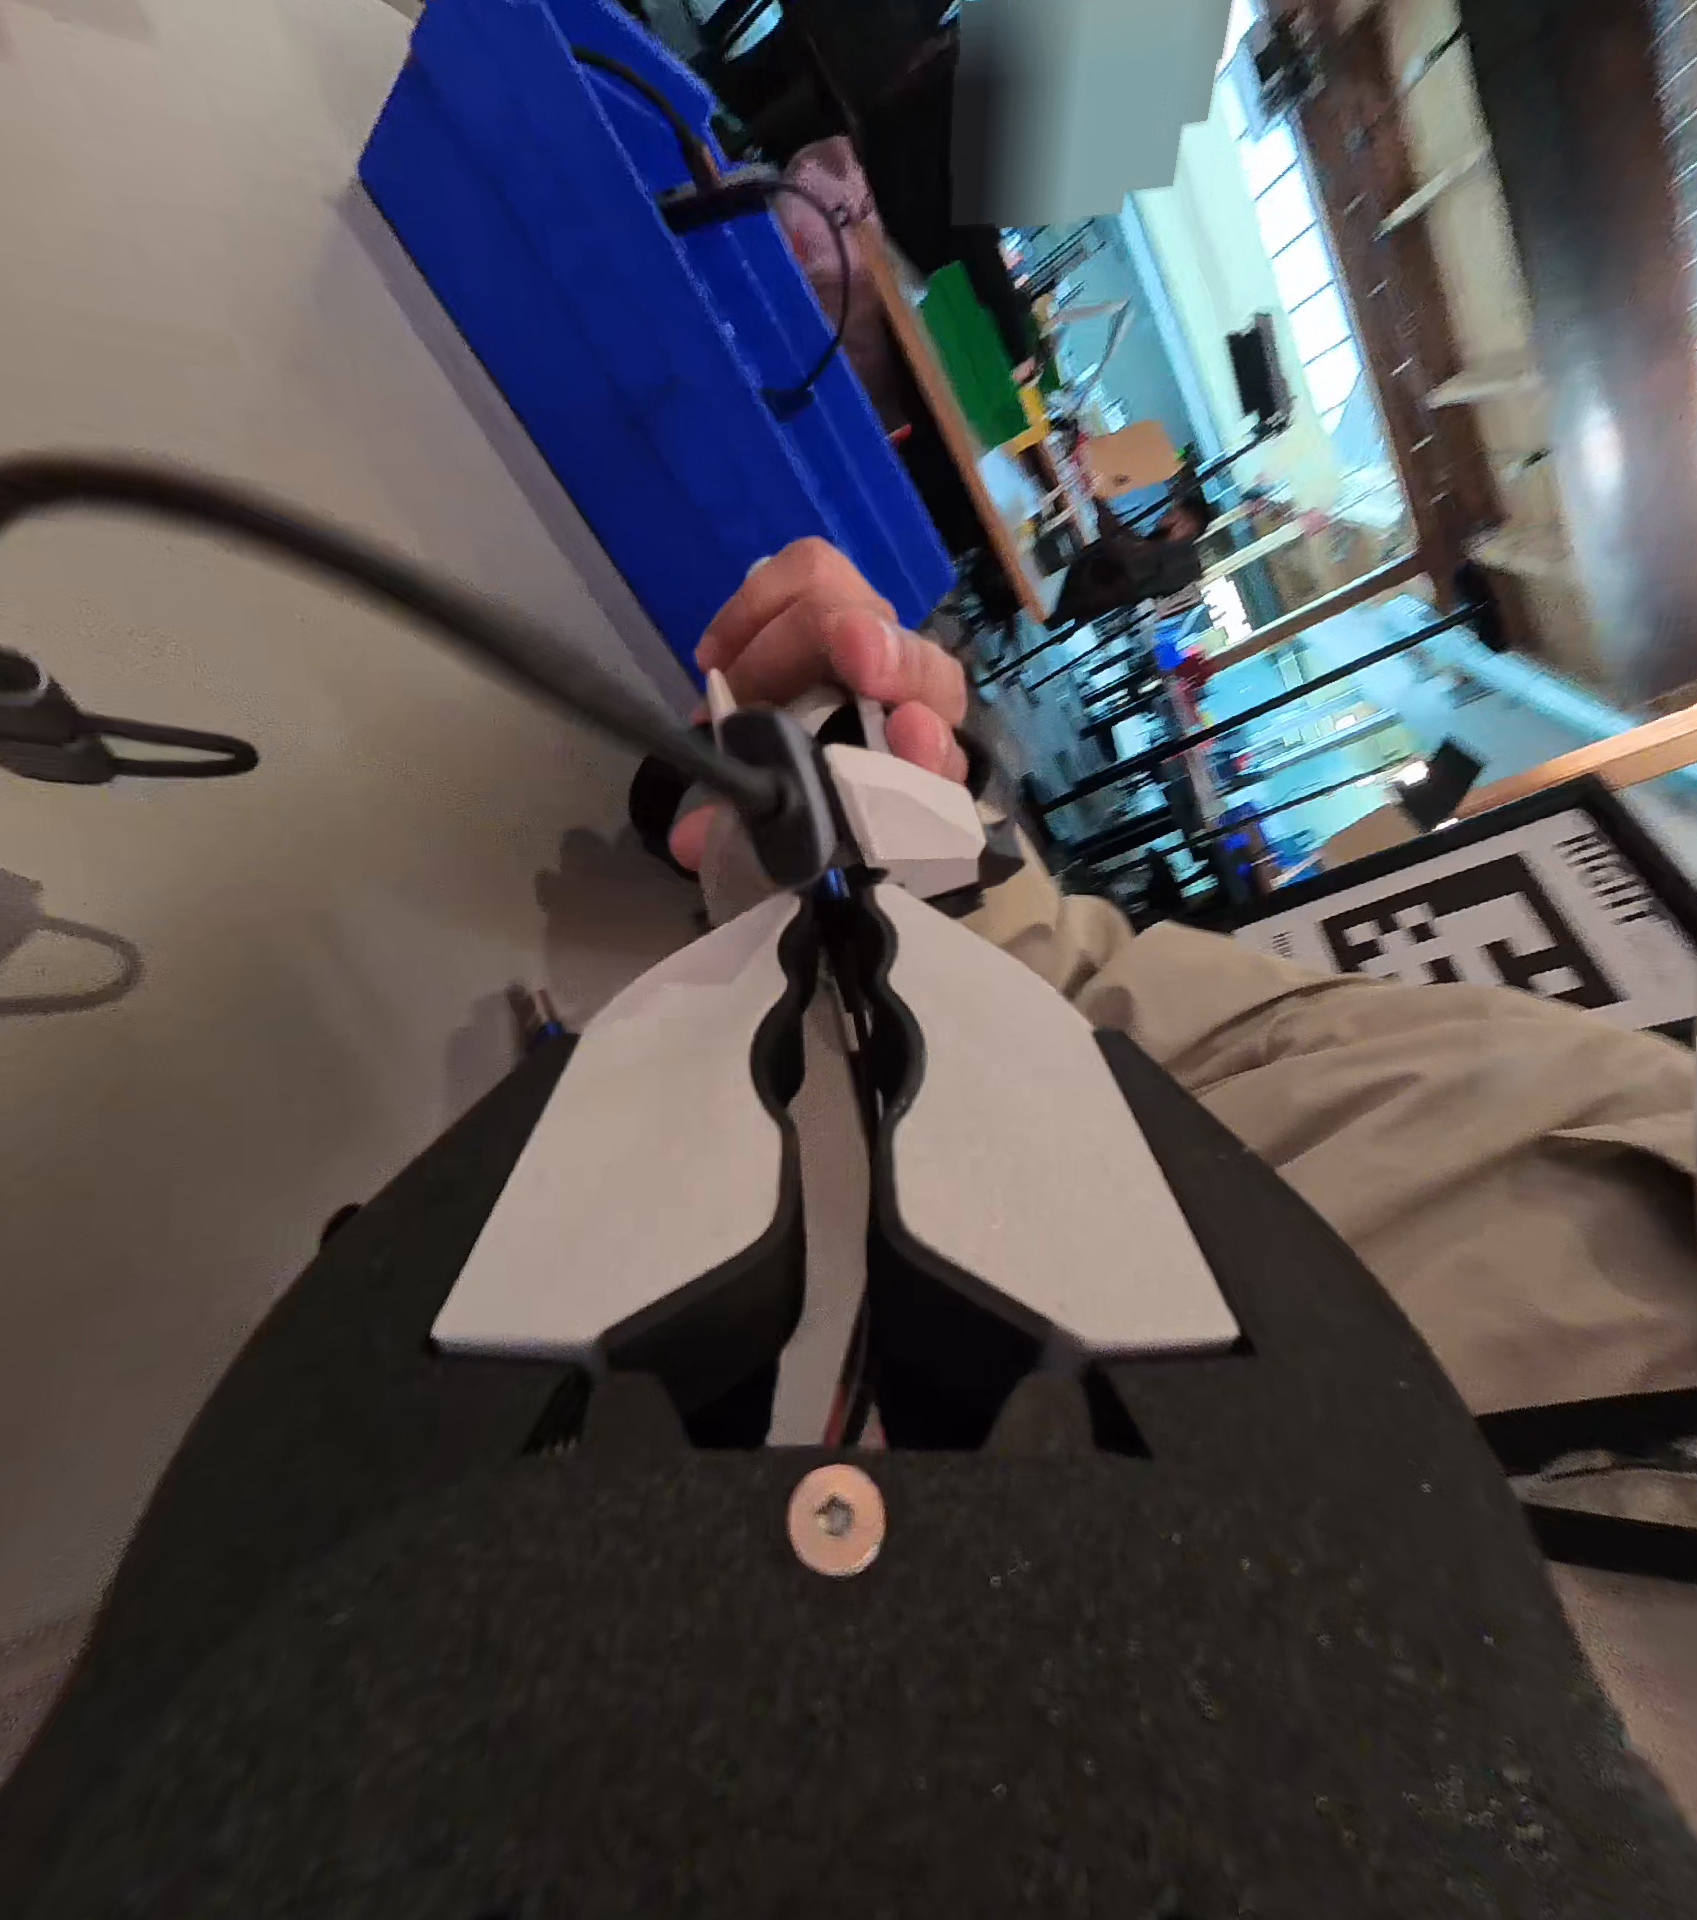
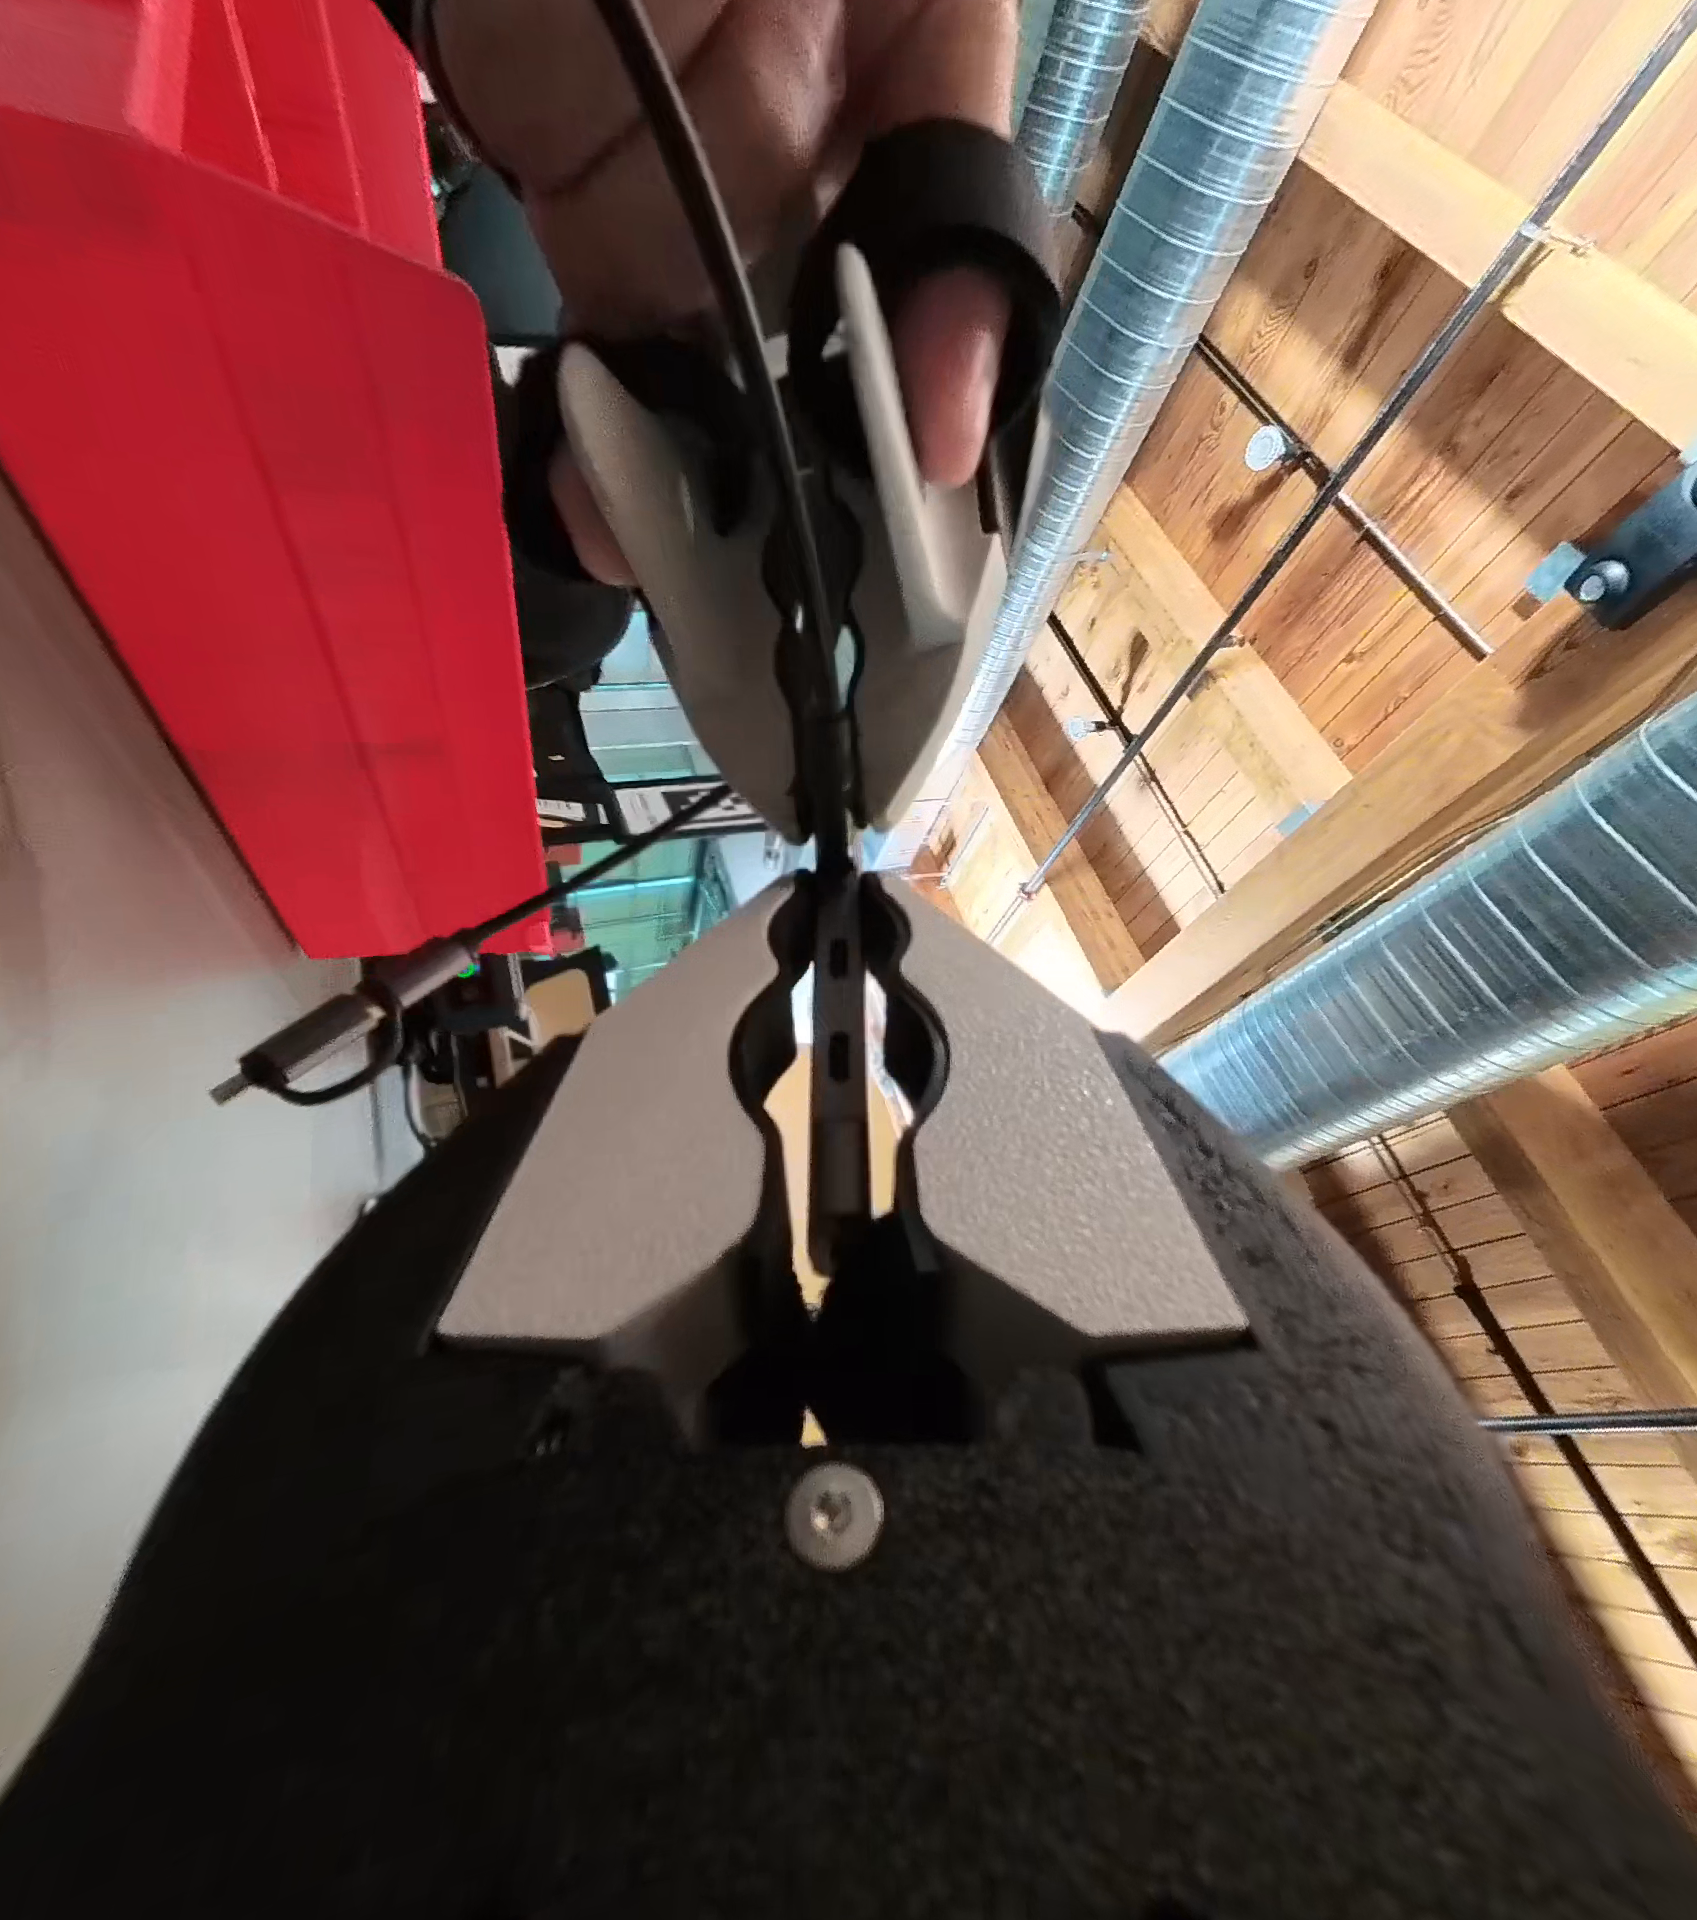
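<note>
My right gripper point(image 2: 833, 899) is shut on a slim grey adapter point(image 2: 839, 1049) with small ports along its edge. A black cable point(image 2: 719, 312) leaves the adapter's far end and runs between the fingers of my left gripper point(image 2: 828, 816), which is shut on it tip to tip with the right gripper. In the left wrist view my left gripper point(image 1: 828, 920) holds the cable point(image 1: 304, 540), which arcs left to a dangling plug with a loop point(image 1: 23, 717). The right gripper's finger point(image 1: 911, 821) and a hand sit just ahead. The plug end also shows in the right wrist view point(image 2: 324, 1049).
A blue bin point(image 1: 615, 312) stands on the white table point(image 1: 148, 312), and a red bin point(image 2: 200, 468) stands on it too. A person's beige trouser leg point(image 1: 1343, 1122) and a black-and-white marker board point(image 1: 1498, 935) are at the right. Metal ducts point(image 2: 1550, 935) run under a wooden ceiling. Less than 4 cm separates the two grippers' tips.
</note>
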A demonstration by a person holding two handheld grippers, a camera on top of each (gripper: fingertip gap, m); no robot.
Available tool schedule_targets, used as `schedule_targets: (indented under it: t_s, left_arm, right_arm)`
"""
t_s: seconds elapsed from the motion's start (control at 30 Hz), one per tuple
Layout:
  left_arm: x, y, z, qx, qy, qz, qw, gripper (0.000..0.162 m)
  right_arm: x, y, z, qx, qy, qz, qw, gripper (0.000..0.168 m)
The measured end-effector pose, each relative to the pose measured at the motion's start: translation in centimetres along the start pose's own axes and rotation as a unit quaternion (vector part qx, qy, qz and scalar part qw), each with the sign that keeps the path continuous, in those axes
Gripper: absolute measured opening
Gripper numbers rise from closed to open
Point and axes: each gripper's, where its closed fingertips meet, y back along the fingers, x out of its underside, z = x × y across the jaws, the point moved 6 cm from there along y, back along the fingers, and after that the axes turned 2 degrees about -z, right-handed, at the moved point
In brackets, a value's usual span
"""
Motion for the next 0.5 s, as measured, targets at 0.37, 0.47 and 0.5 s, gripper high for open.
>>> schedule_targets:
  t_s: [0.37, 0.47, 0.5]
  left_arm:
    - [-1.1, 1.5, 1.2, -0.031, -0.014, -0.034, 0.999, 0.006]
    - [-1.8, 2.2, 0.7, -0.085, -0.096, -0.042, 0.991, 0.015]
    - [-1.9, 2.5, 0.6, -0.109, -0.131, -0.033, 0.985, 0.018]
  right_arm:
    - [0.5, -0.1, 0.8, -0.047, -0.043, 0.024, 0.998, 0.008]
    - [0.8, -0.1, 1.1, -0.064, -0.084, 0.028, 0.994, 0.008]
    - [1.0, -0.1, 1.0, -0.066, -0.098, 0.029, 0.993, 0.008]
